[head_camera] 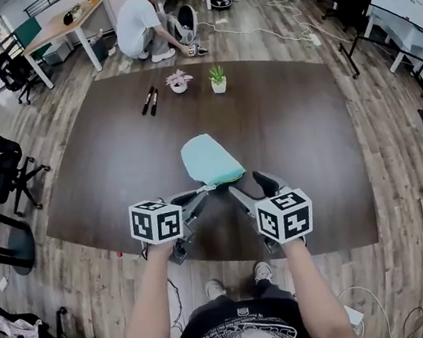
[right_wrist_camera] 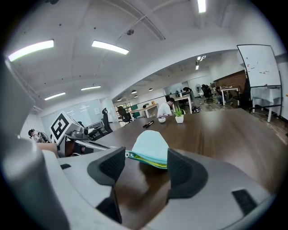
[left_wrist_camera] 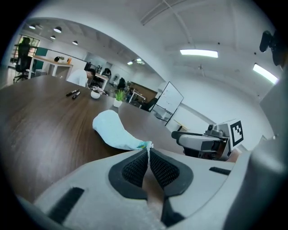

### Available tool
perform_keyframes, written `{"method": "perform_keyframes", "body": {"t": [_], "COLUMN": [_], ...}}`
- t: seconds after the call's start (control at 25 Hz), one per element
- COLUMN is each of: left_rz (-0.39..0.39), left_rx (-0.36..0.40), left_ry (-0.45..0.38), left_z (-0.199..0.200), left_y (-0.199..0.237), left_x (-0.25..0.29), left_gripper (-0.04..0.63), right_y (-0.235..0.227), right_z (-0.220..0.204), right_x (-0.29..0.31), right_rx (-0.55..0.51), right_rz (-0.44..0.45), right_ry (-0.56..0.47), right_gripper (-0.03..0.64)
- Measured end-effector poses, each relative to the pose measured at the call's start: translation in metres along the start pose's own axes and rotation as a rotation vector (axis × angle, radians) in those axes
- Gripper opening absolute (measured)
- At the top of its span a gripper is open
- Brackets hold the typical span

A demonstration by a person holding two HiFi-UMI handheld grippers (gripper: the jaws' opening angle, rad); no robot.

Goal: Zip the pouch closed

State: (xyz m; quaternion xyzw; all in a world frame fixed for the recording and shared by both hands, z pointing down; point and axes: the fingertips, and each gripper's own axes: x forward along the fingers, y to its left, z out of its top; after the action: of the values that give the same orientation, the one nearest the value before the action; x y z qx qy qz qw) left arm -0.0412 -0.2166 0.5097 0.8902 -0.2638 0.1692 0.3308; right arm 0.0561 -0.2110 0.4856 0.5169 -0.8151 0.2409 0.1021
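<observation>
A light teal pouch (head_camera: 210, 160) lies on the dark brown table (head_camera: 292, 127), its zipper edge with a yellow-green trim turned toward me. My left gripper (head_camera: 208, 188) is shut on the left end of that edge. In the left gripper view, the jaws (left_wrist_camera: 148, 150) pinch a small pale tab at the pouch's (left_wrist_camera: 110, 128) corner, and the corner is lifted a little. My right gripper (head_camera: 247, 184) stands open just right of it. In the right gripper view, the pouch (right_wrist_camera: 150, 148) shows in the gap of that gripper (right_wrist_camera: 146, 161), and neither pad touches it.
Two black markers (head_camera: 149, 101), a small white pot with a pinkish plant (head_camera: 179, 82) and a green potted plant (head_camera: 217, 80) stand at the table's far side. A person (head_camera: 143, 25) crouches on the floor beyond. Office chairs (head_camera: 0, 166) stand at the left.
</observation>
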Motion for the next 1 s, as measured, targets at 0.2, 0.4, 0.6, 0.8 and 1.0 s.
{"method": "perform_keyframes", "body": {"t": [0.2,0.4,0.6,0.8,1.0], "left_rz": [-0.030,-0.058,-0.105,-0.133,-0.142], "left_rx": [-0.040,-0.085,-0.140,-0.170,-0.181], "left_ry": [-0.047,-0.072,-0.100,-0.098,-0.095], "left_z": [0.009,0.015,0.020,0.015,0.013], "left_y": [-0.010,-0.015,-0.017,-0.014,-0.014], "left_x": [0.002,0.005,-0.001,-0.007,-0.006], "left_gripper": [0.023,0.023,0.023,0.023,0.023], "right_y": [0.004,0.005,0.019,0.041,0.047], "right_z": [0.006,0.010,0.011,0.002,-0.006], "right_x": [0.004,0.005,0.012,0.019,0.027], "right_rx": [-0.021,-0.017,0.005,0.015,-0.002], "right_rz": [0.064,0.143,0.252,0.392,0.445], "right_ry": [-0.003,-0.006,-0.013,0.009,0.047], "right_gripper": [0.275,0.258,0.253,0.229,0.216]}}
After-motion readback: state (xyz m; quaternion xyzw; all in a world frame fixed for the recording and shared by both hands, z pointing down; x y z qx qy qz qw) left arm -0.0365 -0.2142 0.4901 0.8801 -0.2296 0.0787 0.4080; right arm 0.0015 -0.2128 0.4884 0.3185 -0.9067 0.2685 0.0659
